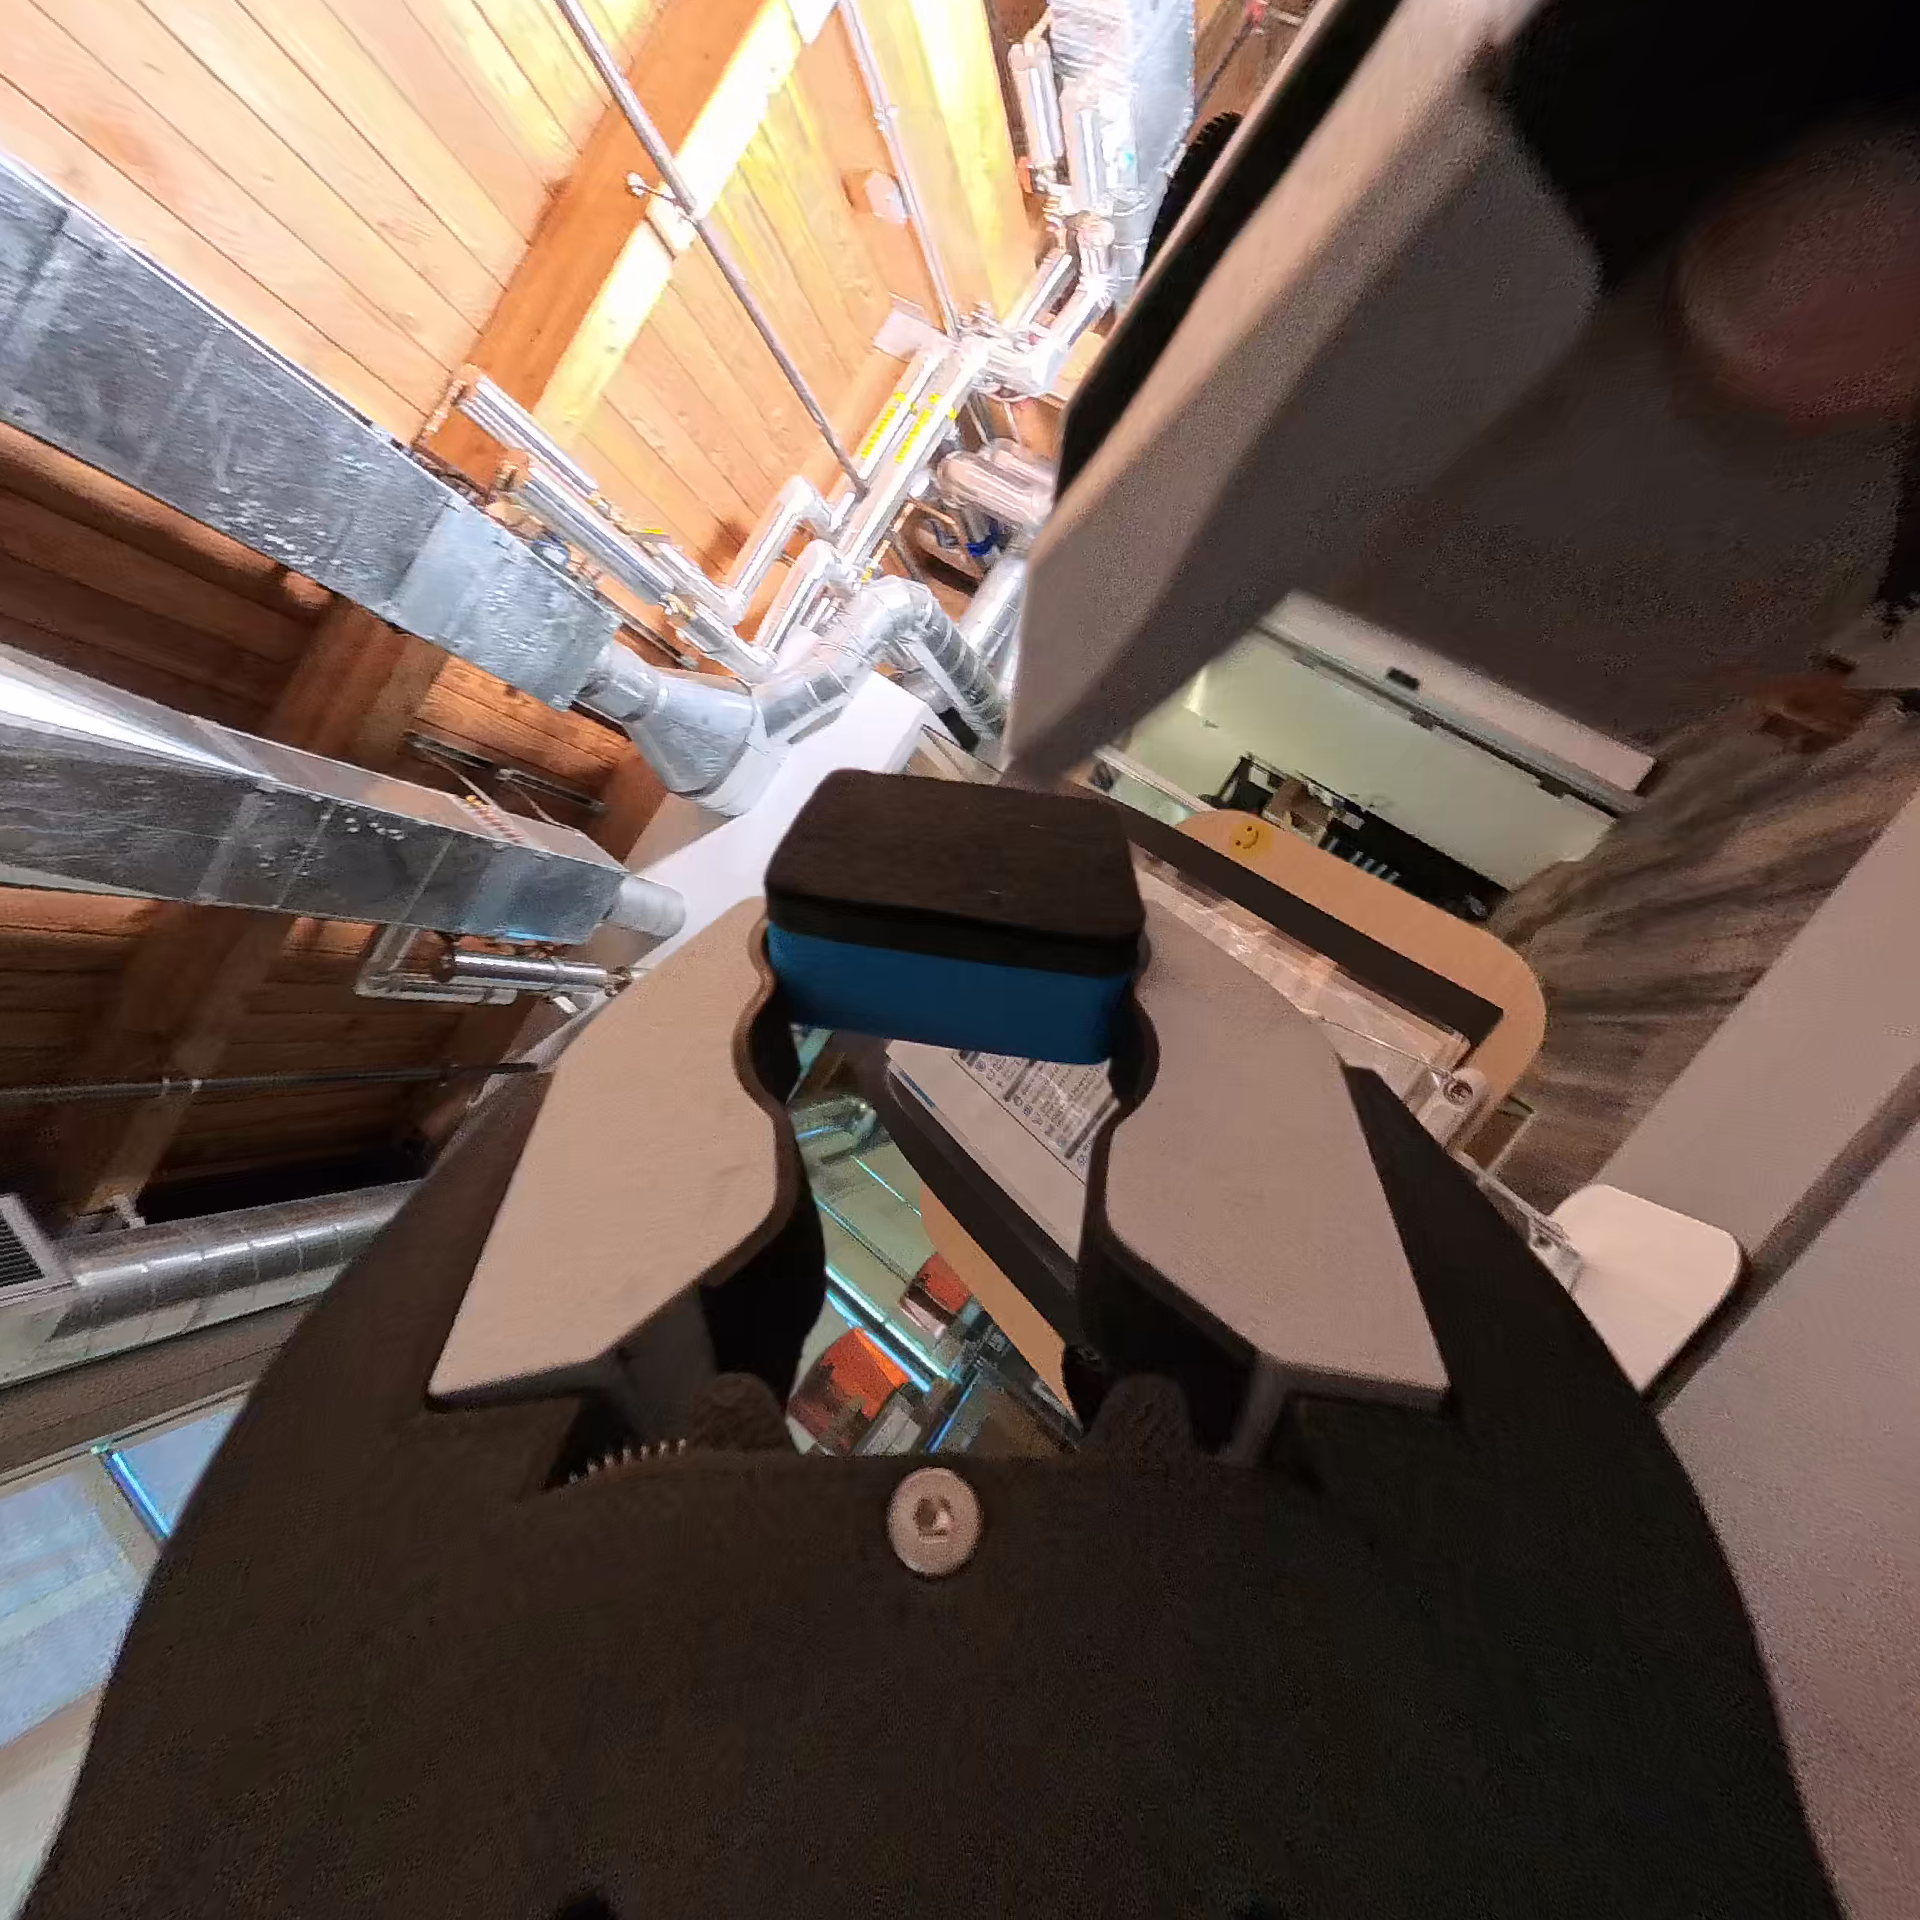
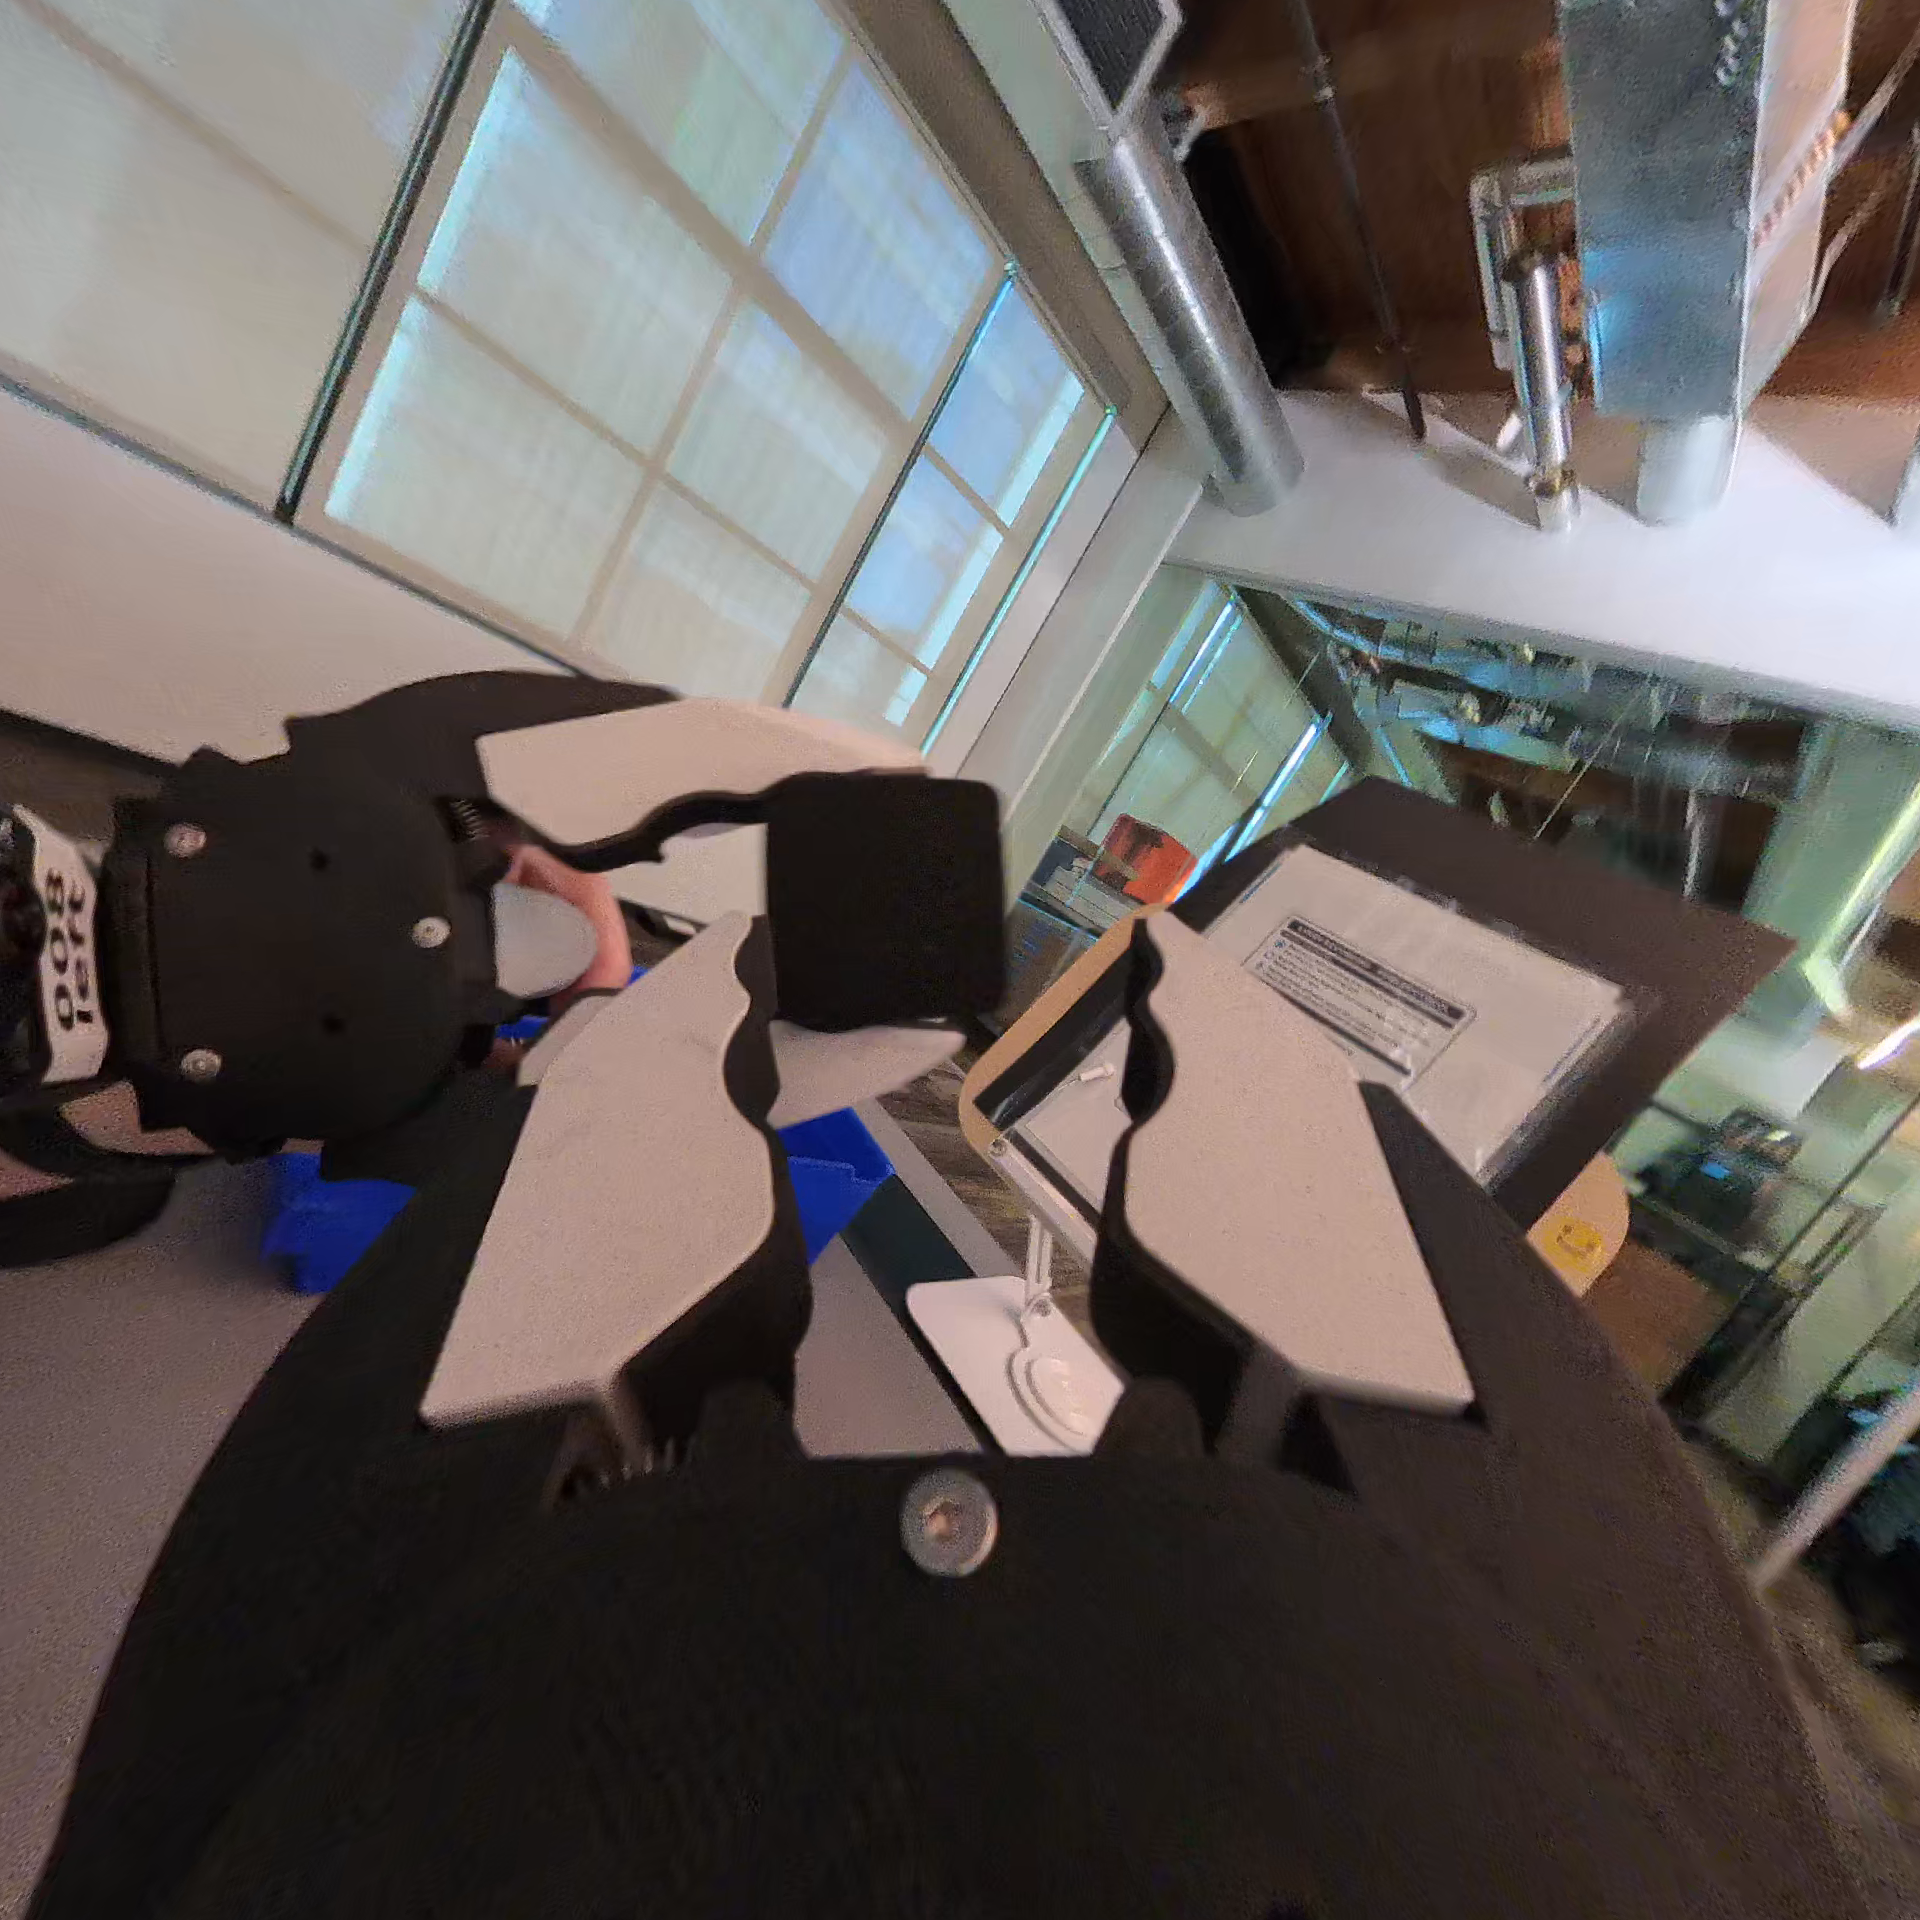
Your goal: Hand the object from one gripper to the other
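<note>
**Handover: left has the eraser, right not on it yet**

Left wrist view: left gripper point(image 1: 951, 987) is clamped on a whiteboard eraser point(image 1: 951, 935), blue body with black felt face, pinched across its short sides right at the fingertips. Felt face points up and away from the camera. Nothing behind the tips, so the grip is shallow. Big grey slab above and right of the tips is a finger of the right gripper point(image 1: 1320, 416), blurred, close but apart from the eraser. Camera looks up at a wood ceiling with metal ducts point(image 1: 312, 447).

Right wrist view: right gripper point(image 2: 951, 997) stands wide, nothing between its fingers. Left gripper point(image 2: 862, 904) comes in from the left of frame with the eraser point(image 2: 883, 904), only the black felt showing here. The eraser sits just ahead of and left of the right gripper's left fingertip, not between the fingers yet. Blue bin point(image 2: 312, 1216) below, window point(image 2: 665, 364) behind.

Step, as I read it: approach, pre-grasp. Next: shift right gripper left and forward so the fingers straddle the exposed felt end, clear of the left fingers, close, then left lets go. Risk: shallow pinch could let the eraser pivot on contact.
</note>
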Action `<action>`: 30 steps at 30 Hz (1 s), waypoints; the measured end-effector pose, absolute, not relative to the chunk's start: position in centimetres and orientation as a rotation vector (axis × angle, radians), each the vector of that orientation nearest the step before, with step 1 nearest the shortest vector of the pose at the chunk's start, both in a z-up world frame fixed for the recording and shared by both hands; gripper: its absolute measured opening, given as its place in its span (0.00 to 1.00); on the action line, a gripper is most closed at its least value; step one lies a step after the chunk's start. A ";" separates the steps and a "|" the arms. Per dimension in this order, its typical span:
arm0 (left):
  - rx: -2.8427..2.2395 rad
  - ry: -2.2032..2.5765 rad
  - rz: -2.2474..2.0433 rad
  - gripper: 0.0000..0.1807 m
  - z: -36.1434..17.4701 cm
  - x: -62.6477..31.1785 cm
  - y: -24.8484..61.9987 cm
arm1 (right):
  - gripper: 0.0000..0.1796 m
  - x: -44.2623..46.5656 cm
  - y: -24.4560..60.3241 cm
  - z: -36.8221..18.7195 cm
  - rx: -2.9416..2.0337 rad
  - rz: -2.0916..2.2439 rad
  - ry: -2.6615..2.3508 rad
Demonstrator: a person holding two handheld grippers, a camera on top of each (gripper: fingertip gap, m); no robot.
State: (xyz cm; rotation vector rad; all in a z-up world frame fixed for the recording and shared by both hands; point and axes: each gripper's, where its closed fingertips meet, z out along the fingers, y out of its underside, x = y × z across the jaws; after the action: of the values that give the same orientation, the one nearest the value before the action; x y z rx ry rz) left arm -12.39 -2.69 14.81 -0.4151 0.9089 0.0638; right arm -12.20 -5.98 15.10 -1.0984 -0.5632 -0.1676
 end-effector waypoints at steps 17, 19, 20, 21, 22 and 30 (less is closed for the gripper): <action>-0.217 1.214 -0.238 0.39 12.2 -11.1 -8.8 | 0.31 -10.8 -6.2 12.6 -1.463 0.187 -0.636; -0.184 1.301 -0.231 0.39 11.3 -11.1 -9.3 | 0.31 -10.3 -8.0 10.9 -1.604 0.431 -0.685; -0.178 1.350 -0.233 0.40 10.8 -11.0 -9.5 | 0.31 -10.1 -9.1 9.6 -1.684 0.526 -0.726; -0.176 1.397 -0.245 0.41 10.2 -11.0 -9.8 | 0.31 -9.8 -10.1 8.3 -1.753 0.573 -0.769; -0.169 1.434 -0.264 0.41 9.7 -11.0 -10.3 | 0.31 -9.4 -10.7 7.0 -1.813 0.573 -0.807; 0.002 1.698 -0.155 0.23 3.0 -9.9 -13.5 | 0.32 -11.7 -13.0 1.7 -2.072 0.660 -1.045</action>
State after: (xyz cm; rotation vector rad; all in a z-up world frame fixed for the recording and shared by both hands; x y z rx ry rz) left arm -9.91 -13.49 2.98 0.0023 1.6983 -0.1546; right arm -11.71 -13.01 1.74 -2.0723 -1.0454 0.6602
